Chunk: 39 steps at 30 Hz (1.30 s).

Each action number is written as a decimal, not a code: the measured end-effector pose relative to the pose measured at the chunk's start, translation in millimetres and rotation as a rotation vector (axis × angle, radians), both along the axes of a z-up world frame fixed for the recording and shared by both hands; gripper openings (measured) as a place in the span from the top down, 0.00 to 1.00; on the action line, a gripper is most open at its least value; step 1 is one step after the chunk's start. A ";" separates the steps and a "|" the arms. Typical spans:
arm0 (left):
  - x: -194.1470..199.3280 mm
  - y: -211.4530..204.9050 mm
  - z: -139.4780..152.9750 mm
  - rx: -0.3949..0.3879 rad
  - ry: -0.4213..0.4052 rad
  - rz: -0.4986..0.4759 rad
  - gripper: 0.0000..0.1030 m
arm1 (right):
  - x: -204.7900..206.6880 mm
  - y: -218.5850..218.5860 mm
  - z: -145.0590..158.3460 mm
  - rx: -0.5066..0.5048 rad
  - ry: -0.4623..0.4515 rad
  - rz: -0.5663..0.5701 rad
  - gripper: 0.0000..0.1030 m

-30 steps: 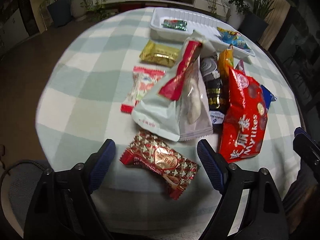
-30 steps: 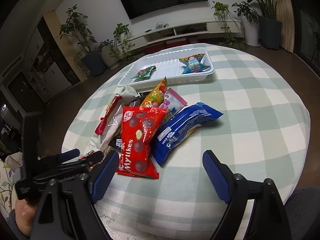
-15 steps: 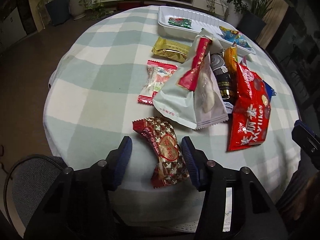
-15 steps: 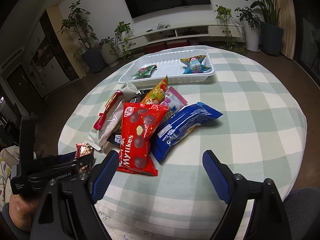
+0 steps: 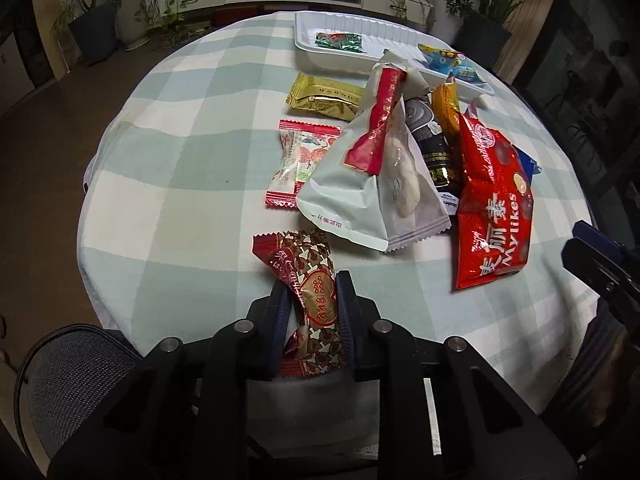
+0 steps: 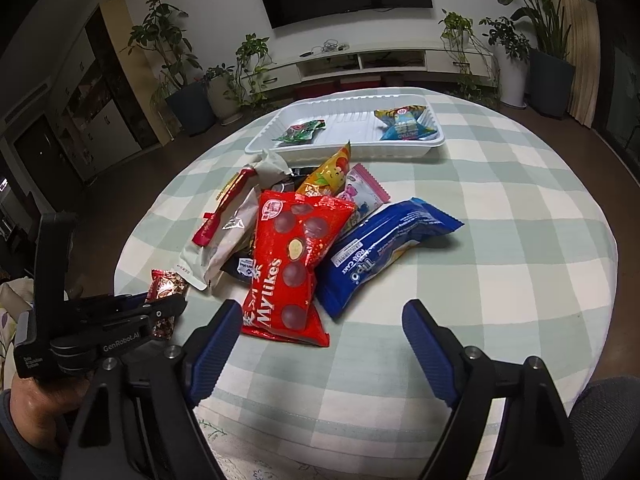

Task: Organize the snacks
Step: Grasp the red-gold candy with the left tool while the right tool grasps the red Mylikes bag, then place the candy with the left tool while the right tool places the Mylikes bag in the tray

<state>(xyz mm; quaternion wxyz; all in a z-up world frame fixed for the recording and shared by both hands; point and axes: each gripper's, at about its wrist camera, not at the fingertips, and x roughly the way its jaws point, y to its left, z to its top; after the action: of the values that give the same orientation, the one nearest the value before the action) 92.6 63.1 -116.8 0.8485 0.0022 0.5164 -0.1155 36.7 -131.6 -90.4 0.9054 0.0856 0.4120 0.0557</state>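
Observation:
My left gripper is shut on a red and gold heart-print snack packet at the near edge of the round checked table; the packet also shows in the right wrist view. My right gripper is open and empty, low over the table's near edge, just in front of the red Mylikes bag and the blue Tipo pack. A white tray at the far side holds a green packet and a blue and yellow packet.
A pile lies mid-table: a pale bag with a red stripe, a dark packet, an orange packet, a gold packet and a red-edged candy packet. Potted plants and a TV unit stand beyond.
My left gripper closed from wide open onto the heart-print packet, which turned lengthwise between the fingers. The right gripper stayed open and nearly still.

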 end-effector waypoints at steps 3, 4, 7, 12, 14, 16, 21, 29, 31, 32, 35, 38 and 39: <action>-4.7 2.7 2.7 -0.043 -0.003 -0.016 0.81 | 2.9 1.8 -0.6 0.004 0.011 0.002 0.26; -5.9 4.4 4.0 -0.062 -0.004 -0.019 0.82 | 4.3 2.4 -0.6 0.010 0.015 0.005 0.28; -10.4 6.2 5.8 -0.099 0.000 -0.028 0.82 | 10.9 5.2 -1.5 0.025 0.028 0.009 0.29; -16.0 9.5 13.3 -0.162 -0.013 -0.043 0.82 | 24.8 17.6 -3.1 0.018 0.042 0.022 0.29; -18.0 9.4 15.3 -0.172 -0.016 -0.048 0.82 | 30.5 22.2 -4.5 0.020 0.052 0.029 0.29; -18.5 9.6 15.1 -0.181 -0.013 -0.052 0.82 | 38.4 28.2 -8.7 0.002 0.075 0.030 0.29; -23.8 10.8 9.8 -0.211 0.008 -0.073 0.82 | 51.7 35.9 -22.6 -0.010 0.138 0.045 0.44; -29.9 12.2 6.1 -0.251 0.017 -0.091 0.82 | 51.0 29.5 -26.0 0.014 0.138 0.049 0.64; -30.5 12.2 7.8 -0.263 0.014 -0.095 0.82 | 50.1 27.7 -26.0 0.030 0.139 0.052 0.65; -30.6 12.4 9.2 -0.266 0.011 -0.096 0.82 | 49.5 27.0 -25.9 0.038 0.139 0.053 0.65; -28.7 15.5 14.1 -0.284 0.002 -0.094 0.82 | 46.0 23.0 -24.1 0.067 0.134 0.050 0.65; -27.2 17.4 20.8 -0.303 -0.009 -0.096 0.82 | 41.9 17.4 -18.5 0.084 0.119 0.042 0.65; -26.7 17.7 23.1 -0.306 -0.013 -0.097 0.82 | 39.8 15.0 -15.0 0.090 0.110 0.037 0.65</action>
<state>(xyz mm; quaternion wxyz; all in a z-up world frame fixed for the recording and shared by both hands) 65.9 80.8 -93.7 0.8357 -0.1013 0.4866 -0.2336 76.5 -116.6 -105.5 0.8754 0.1217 0.4599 0.0863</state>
